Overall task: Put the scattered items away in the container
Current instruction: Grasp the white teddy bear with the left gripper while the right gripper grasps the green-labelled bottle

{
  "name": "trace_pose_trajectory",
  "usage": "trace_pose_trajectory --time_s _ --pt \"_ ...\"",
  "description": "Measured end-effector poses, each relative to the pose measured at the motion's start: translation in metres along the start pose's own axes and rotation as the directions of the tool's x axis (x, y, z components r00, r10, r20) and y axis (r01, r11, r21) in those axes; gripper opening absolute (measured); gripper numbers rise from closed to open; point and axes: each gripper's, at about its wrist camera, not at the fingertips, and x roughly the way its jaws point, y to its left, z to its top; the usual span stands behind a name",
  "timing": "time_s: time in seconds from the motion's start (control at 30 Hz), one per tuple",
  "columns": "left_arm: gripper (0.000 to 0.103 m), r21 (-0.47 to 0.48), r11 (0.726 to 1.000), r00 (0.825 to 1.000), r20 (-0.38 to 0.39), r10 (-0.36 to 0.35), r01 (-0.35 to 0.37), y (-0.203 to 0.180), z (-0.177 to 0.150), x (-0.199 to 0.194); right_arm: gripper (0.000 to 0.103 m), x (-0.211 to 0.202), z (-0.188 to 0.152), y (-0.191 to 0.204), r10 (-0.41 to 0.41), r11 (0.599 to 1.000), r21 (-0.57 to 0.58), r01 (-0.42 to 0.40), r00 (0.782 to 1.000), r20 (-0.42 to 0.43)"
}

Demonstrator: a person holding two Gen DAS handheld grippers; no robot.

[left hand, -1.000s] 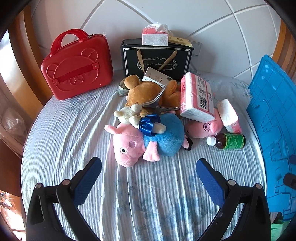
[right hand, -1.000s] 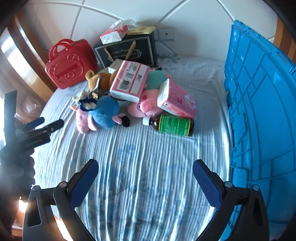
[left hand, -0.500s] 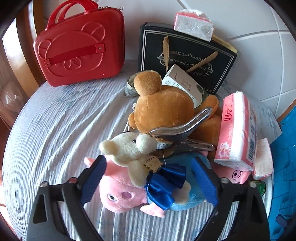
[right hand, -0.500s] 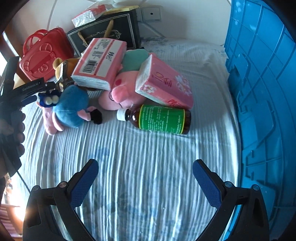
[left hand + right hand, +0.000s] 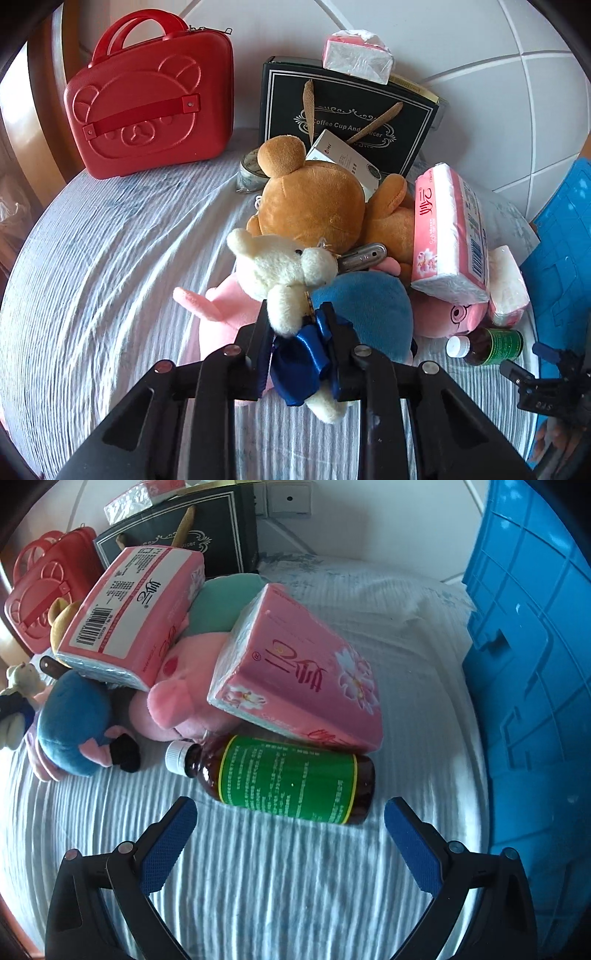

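One bottle (image 5: pixel 280 775), plainest by right wrist.

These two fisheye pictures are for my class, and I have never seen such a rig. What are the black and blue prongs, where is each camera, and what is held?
A person holds handheld tongs in each hand, each with a camera looking along its fingers. In the left view, the left tongs are shut on a small cream teddy with a blue bow, above a toy pile on the bed. In the right view, the right tongs are open, empty, facing a brown bottle lying on its side. The blue crate stands to the right.
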Motion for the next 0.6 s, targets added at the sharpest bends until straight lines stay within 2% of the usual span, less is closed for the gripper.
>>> trace_pose_trajectory --time_s 0.17,0.3,0.43,0.47,0.6 --pt "0.024 -0.029 0.999 1.000 -0.018 -0.024 0.024 0.013 -0.014 -0.009 0.103 0.021 0.006 0.027 -0.027 0.982 -0.189 0.025 1.000 -0.006" --pt "0.024 -0.039 0.999 0.999 -0.025 -0.027 0.026 0.021 -0.023 -0.013 0.103 0.033 0.007 0.050 -0.047 0.942 -0.333 0.048 0.999 0.012" --pt "0.024 -0.039 0.999 0.999 -0.025 -0.026 0.026 0.026 -0.027 -0.017 0.103 0.053 0.001 0.063 -0.056 0.896 -0.444 0.034 0.998 -0.036" --pt "0.024 -0.040 0.999 0.999 -0.023 -0.027 0.026 0.028 -0.028 -0.019 0.103 0.056 -0.001 0.064 -0.065 0.889 -0.457 0.038 0.997 -0.044" --pt "0.024 -0.040 0.999 0.999 -0.021 -0.032 0.031 0.031 -0.031 -0.023 0.099 0.055 -0.008 0.062 -0.045 0.908 -0.418 0.008 0.996 -0.079"
